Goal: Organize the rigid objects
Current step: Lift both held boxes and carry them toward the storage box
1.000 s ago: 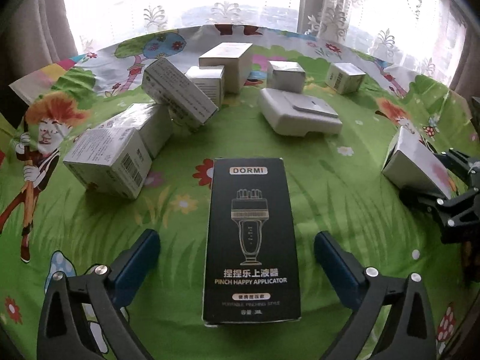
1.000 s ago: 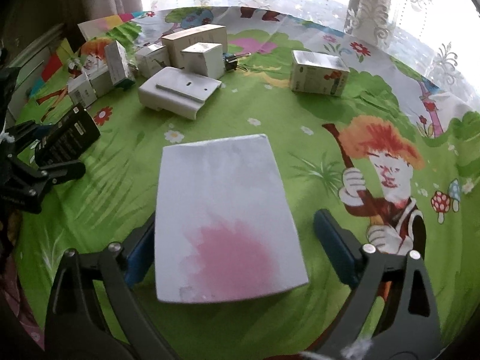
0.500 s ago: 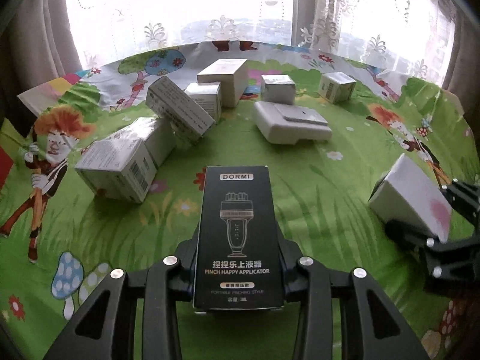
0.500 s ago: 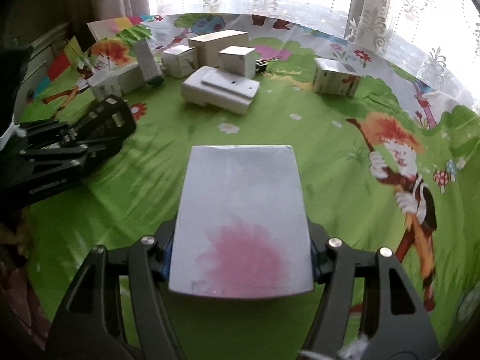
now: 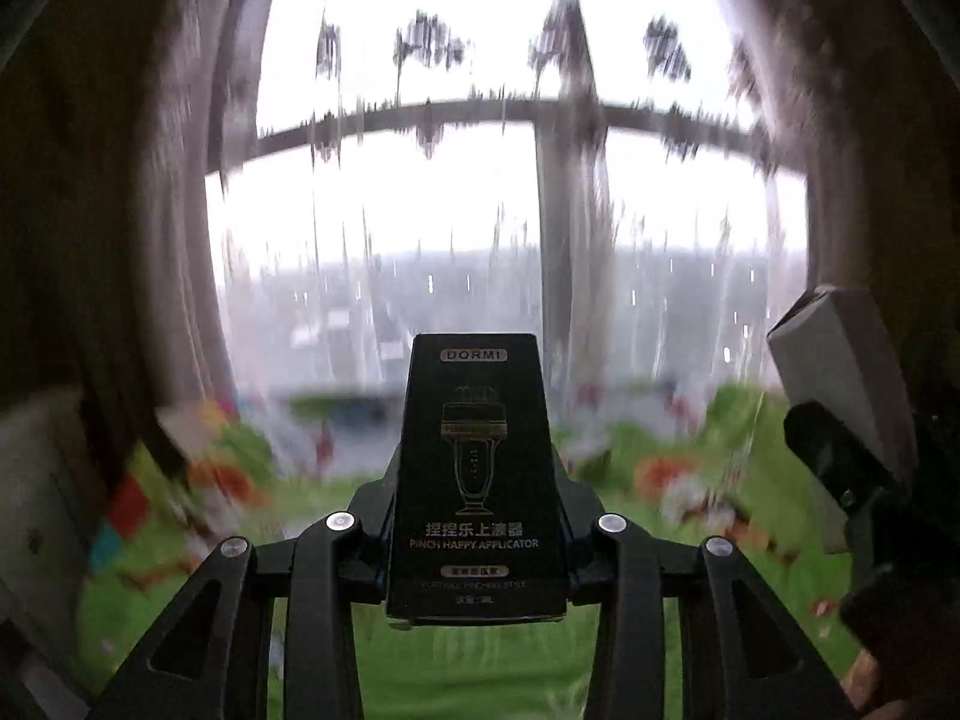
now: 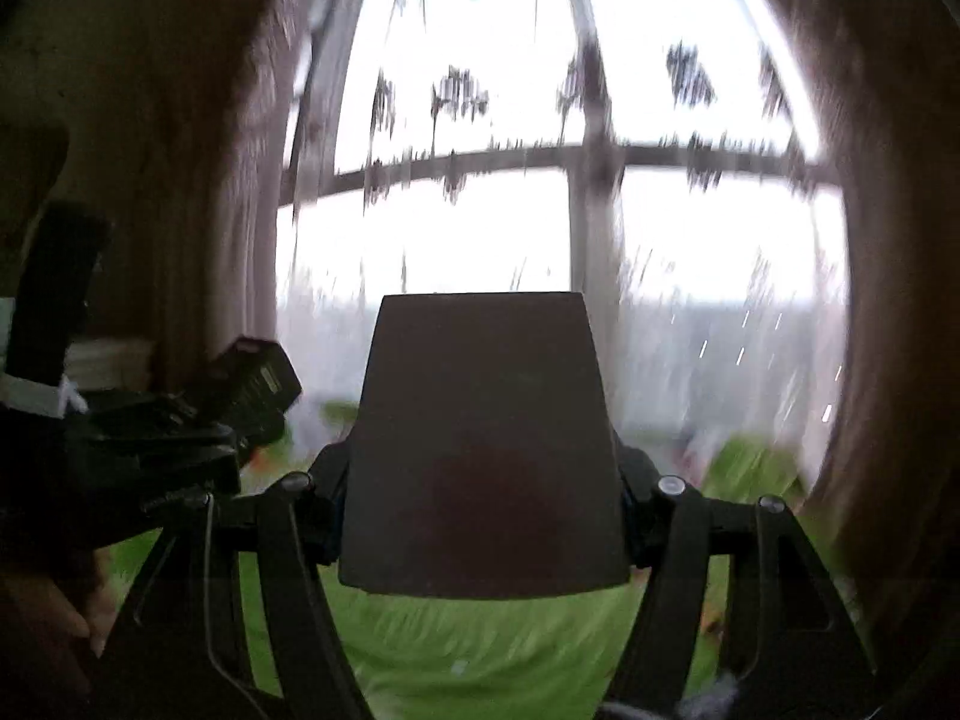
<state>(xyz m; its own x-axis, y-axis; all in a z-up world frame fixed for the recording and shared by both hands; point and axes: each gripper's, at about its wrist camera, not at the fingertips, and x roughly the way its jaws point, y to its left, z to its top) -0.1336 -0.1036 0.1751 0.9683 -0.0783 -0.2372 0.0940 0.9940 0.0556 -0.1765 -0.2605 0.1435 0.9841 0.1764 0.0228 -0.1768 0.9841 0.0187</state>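
My left gripper point(image 5: 477, 531) is shut on a black DORMI applicator box point(image 5: 477, 468), held up off the table and pointing toward the window. My right gripper point(image 6: 480, 516) is shut on a white box with a pink patch point(image 6: 483, 450), which looks dark against the backlight and is also lifted. In the left wrist view the white box point(image 5: 840, 372) and the right gripper's fingers point(image 5: 840, 468) appear at the right edge. In the right wrist view the black box point(image 6: 258, 375) in the left gripper shows at the left.
The green cartoon tablecloth point(image 5: 468, 672) lies below, blurred by motion. A bright window with lace curtains point(image 5: 480, 210) fills the background, with dark drapes at both sides. The other boxes on the table are blurred or out of sight.
Both grippers closed on their boxes, then lifted them off the table and tilted up toward level, so the views now face the window.
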